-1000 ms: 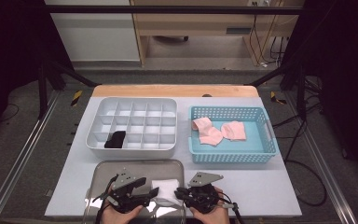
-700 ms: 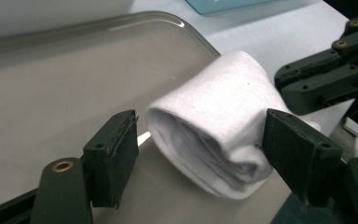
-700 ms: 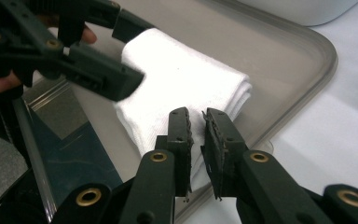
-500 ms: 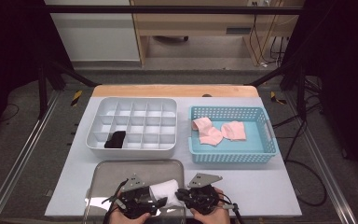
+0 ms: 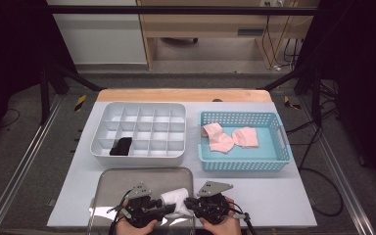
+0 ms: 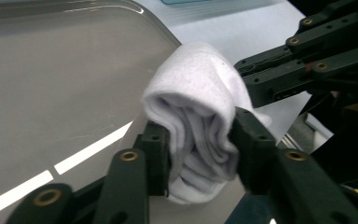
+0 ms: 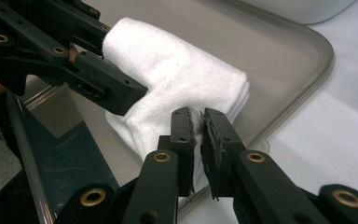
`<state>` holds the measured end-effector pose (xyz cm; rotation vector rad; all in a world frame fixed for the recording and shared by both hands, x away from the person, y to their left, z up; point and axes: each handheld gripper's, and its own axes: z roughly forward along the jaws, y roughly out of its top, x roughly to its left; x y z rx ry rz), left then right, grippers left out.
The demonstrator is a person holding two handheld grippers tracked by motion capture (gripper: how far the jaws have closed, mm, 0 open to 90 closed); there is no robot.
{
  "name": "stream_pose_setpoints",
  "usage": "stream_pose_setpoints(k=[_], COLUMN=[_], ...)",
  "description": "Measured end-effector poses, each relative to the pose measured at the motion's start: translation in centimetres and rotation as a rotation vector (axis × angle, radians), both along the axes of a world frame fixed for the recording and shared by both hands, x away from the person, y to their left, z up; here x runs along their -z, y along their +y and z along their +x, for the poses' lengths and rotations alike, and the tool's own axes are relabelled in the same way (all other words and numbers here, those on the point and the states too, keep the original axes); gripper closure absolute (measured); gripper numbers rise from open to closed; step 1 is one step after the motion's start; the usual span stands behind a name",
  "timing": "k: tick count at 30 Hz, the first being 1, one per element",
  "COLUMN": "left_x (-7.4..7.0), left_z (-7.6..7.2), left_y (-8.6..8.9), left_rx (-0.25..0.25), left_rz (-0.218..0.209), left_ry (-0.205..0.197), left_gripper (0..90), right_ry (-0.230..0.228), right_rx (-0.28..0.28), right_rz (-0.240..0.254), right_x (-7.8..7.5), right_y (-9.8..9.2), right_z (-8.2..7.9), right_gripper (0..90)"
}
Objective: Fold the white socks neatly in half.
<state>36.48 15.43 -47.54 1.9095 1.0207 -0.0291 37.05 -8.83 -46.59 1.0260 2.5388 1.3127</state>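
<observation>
A rolled white sock (image 5: 174,198) lies at the near right of a grey metal tray (image 5: 127,172). My left gripper (image 5: 169,209) comes at it from the left. Its jaws have just been closing, and in the left gripper view the two pads (image 6: 156,149) press on either side of the sock's rolled end (image 6: 196,84). My right gripper (image 5: 188,201) holds the sock from the right. In the right gripper view its jaws (image 7: 199,121) stand almost together, pinching the sock's thin near edge (image 7: 177,70). The left gripper's black linkage (image 7: 74,70) crosses the upper left there.
Behind the tray stands a white compartment box (image 5: 138,108) with a black item (image 5: 121,146) in a front cell. A blue basket (image 5: 245,164) to its right holds two pink socks (image 5: 220,138). The tray's right rim (image 7: 307,79) lies close beside the sock.
My left gripper has shifted right onto the white sock and its wide-open jaws have closed around the roll. The right gripper has kept still on the sock's edge.
</observation>
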Motion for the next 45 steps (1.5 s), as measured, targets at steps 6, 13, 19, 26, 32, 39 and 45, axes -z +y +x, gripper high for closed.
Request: stream_pose_setpoints(k=[6, 13, 19, 26, 32, 39, 45], left_x=[-0.2, -0.6, 0.1, 0.6, 0.2, -1.2, -2.6], left_z=[0.1, 0.6, 0.6, 0.8, 0.8, 0.9, 1.4], left_y=[-0.2, -0.6, -1.2, -1.0, -1.0, -0.9, -0.7], left_rx=[0.002, -0.032, -0.04, -0.041, -0.059, -0.039, -0.031], left_rz=[0.025, 0.021, 0.016, -0.028, -0.015, 0.014, 0.028], left_ry=[-0.01, -0.044, -0.018, 0.033, 0.04, 0.002, -0.042], left_gripper=[65.0, 43.9, 41.2, 59.9, 68.5, 69.6, 69.5], right_ry=[0.012, 0.007, 0.002, 0.014, -0.009, -0.069, -0.082], right_rx=[0.0, 0.003, 0.001, 0.007, 0.03, 0.152, 0.268], right_rz=[0.009, 0.008, -0.001, -0.001, 0.015, 0.031, 0.01], right_x=[0.1, 0.2, 0.2, 0.3, -0.4, -1.3, -1.2], right_y=[-0.1, -0.2, -0.2, -0.5, -1.5, -5.8, -9.4], right_z=[0.1, 0.0, -0.1, 0.1, 0.4, 1.0, 1.5], right_gripper=[82.5, 82.6, 82.6, 82.0, 80.0, 74.3, 65.3])
